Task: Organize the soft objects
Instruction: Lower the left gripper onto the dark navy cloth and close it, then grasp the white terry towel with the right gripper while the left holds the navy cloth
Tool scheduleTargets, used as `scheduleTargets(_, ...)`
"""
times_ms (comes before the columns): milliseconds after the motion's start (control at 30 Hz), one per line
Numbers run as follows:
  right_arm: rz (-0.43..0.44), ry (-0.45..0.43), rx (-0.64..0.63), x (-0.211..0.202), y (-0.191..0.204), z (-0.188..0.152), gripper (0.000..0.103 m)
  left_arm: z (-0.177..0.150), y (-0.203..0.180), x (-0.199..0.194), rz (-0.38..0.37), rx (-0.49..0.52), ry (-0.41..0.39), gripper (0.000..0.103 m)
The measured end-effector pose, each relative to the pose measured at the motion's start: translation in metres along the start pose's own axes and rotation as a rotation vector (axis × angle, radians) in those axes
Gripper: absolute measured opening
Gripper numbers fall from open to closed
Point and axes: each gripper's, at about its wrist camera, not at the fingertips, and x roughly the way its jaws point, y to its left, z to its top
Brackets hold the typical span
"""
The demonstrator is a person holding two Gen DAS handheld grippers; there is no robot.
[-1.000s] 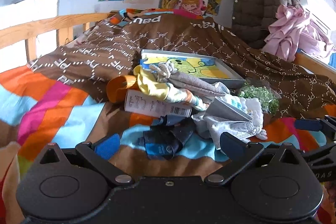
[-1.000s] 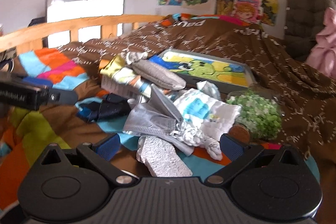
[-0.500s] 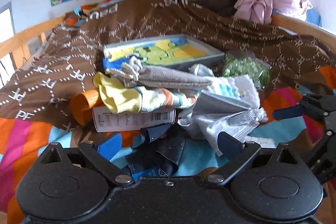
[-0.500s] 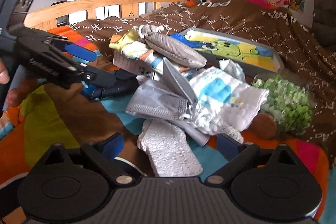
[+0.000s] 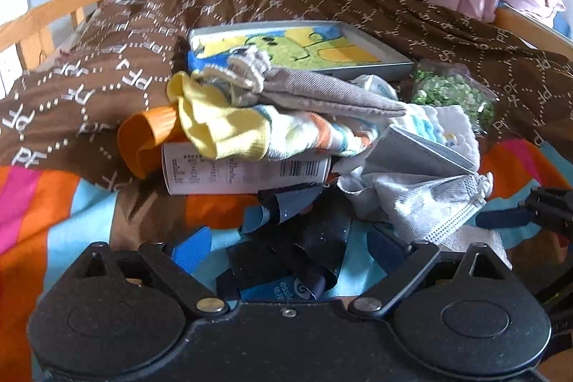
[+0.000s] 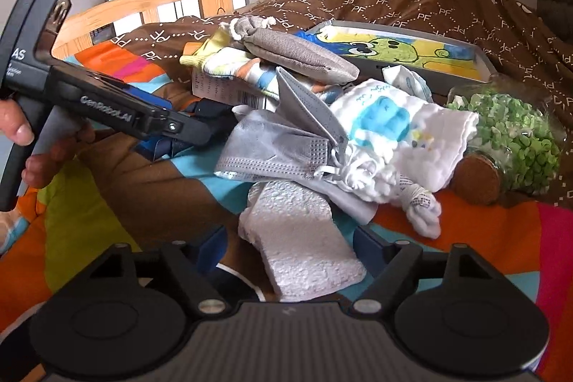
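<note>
step: both approaching pile on bed | left gripper (image 5: 290, 246): jaws closing around dark blue fabric (image 5: 308, 246), lower centre, not gripped | right gripper (image 6: 286, 238): jaws closing around white foam piece (image 6: 304, 246), lower centre, not gripped | next: finish closing, lift clear

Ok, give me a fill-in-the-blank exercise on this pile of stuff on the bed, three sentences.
1. The grey pouch lies on top of the striped sock with a ____ cuff.
2. The jar lying on its side is filled with ____ bits.
3. Between the fingers of the right gripper lies a white ____ block.

Missing words: yellow; green; foam
</note>
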Motion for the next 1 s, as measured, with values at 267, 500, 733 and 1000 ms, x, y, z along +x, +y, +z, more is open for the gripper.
scheduleTargets(267, -0.001, 0.000, 0.011, -0.001, 0.000, 0.000, 0.073, -0.002, 0.005, 0.008, -0.027, -0.056, 0.042, 0.071)
scheduleTargets(500, 0.009, 0.003, 0.006, -0.002, 0.002, 0.000, 0.072, -0.007, 0.010, 0.006, -0.033, -0.097, 0.039, 0.046)
scheduleTargets(733, 0.029, -0.001, -0.020, -0.005, 0.010, 0.000, 0.071, -0.012, 0.008, 0.001, -0.041, -0.116, 0.033, 0.014)
scheduleTargets(1000, 0.087, -0.041, -0.080, -0.021, 0.027, 0.001, 0.071, -0.025, -0.006, -0.017, -0.059, -0.107, 0.015, 0.010)
